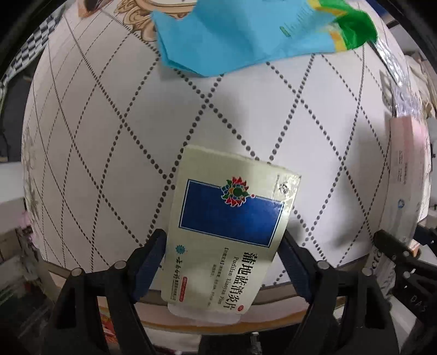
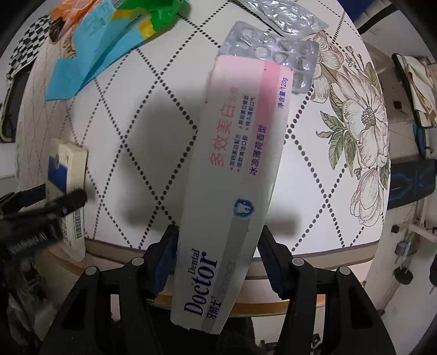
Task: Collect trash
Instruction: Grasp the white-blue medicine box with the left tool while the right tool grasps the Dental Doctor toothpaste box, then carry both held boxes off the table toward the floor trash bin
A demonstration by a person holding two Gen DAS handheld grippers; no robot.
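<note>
My left gripper [image 1: 224, 245] is shut on a cream medicine box [image 1: 229, 215] with a blue panel, held above the round table's near edge. It also shows at the left of the right wrist view [image 2: 67, 174], with the left gripper [image 2: 54, 207] around it. My right gripper [image 2: 217, 245] is shut on a white and pink Doctor toothpaste box [image 2: 237, 169], held over the table; that box shows at the right edge of the left wrist view [image 1: 407, 180].
A blue and green plastic wrapper [image 1: 245, 32] [image 2: 109, 41] lies at the far side of the table [image 1: 109, 136]. Empty silver blister packs [image 2: 275, 41] lie far right. An orange wrapper [image 2: 68, 13] lies far left. The cloth [image 2: 136, 109] has a flower print at right.
</note>
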